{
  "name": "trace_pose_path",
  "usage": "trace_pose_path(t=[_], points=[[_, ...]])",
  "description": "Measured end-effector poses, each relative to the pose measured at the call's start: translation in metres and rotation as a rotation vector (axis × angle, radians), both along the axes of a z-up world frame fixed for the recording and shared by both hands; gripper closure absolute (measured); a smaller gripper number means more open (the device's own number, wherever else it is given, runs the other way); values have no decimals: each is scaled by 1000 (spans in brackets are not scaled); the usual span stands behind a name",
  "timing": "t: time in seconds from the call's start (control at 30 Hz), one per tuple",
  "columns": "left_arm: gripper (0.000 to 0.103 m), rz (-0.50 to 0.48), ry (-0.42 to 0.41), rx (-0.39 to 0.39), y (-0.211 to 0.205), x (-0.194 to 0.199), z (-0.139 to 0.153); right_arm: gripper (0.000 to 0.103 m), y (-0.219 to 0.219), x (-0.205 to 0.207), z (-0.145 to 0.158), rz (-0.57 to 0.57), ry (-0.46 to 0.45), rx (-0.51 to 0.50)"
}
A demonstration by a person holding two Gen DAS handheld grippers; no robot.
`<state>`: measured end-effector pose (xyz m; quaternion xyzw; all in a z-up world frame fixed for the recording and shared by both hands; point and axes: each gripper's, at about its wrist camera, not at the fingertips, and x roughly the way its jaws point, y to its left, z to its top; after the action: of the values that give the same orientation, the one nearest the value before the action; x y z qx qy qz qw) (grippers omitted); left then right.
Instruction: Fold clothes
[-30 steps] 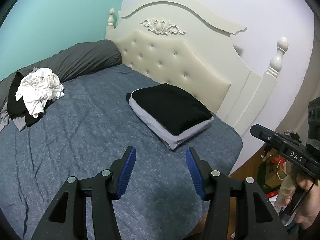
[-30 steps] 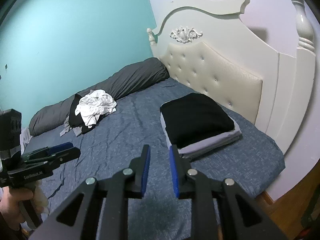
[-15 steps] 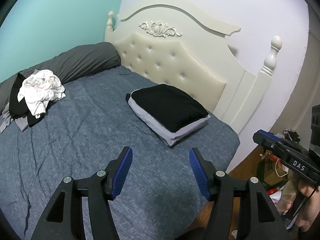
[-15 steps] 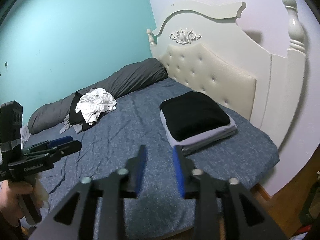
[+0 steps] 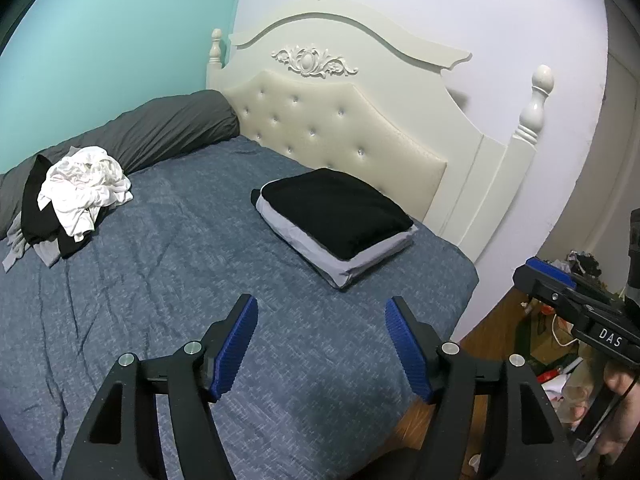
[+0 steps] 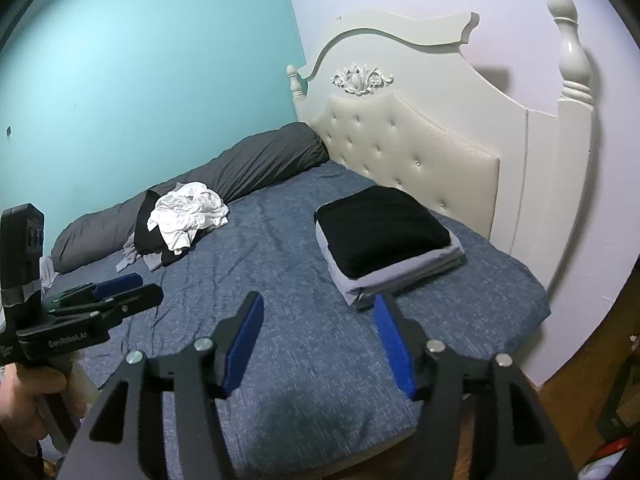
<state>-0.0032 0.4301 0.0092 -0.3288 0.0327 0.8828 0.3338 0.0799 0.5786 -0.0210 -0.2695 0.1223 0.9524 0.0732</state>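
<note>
A folded stack, black garment over grey point(image 5: 340, 224) point(image 6: 384, 236), lies on the blue bed near the headboard. A heap of unfolded clothes, white on top of black and grey point(image 5: 80, 196) point(image 6: 184, 220), sits at the far left by a dark bolster. My left gripper point(image 5: 322, 312) hovers above the bedspread short of the stack, its jaws opening with nothing between them. My right gripper point(image 6: 320, 312) also hangs over the bed just before the stack, jaws opening and empty. Each gripper shows in the other's view, held by a hand point(image 5: 624, 396) point(image 6: 36, 404).
A cream tufted headboard point(image 5: 344, 132) with posts rises behind the stack. A dark grey bolster point(image 5: 152, 128) runs along the teal wall. Past the bed's right edge lies wooden floor with clutter point(image 5: 560, 320).
Both grippers have drawn back from the folded stack, which now looks smaller. The right jaws went from nearly shut to wide apart; the left jaws widened further.
</note>
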Motion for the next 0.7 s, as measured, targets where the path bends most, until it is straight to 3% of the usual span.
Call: trace_pose_path(t=[0.6,0.7], points=[[9,18,30,4,-7,15,6,16,-4,19,-4,-65,-20,7],[4,16,24,9,-7,17,6,8,-6,22,-3,-75,-16,8]])
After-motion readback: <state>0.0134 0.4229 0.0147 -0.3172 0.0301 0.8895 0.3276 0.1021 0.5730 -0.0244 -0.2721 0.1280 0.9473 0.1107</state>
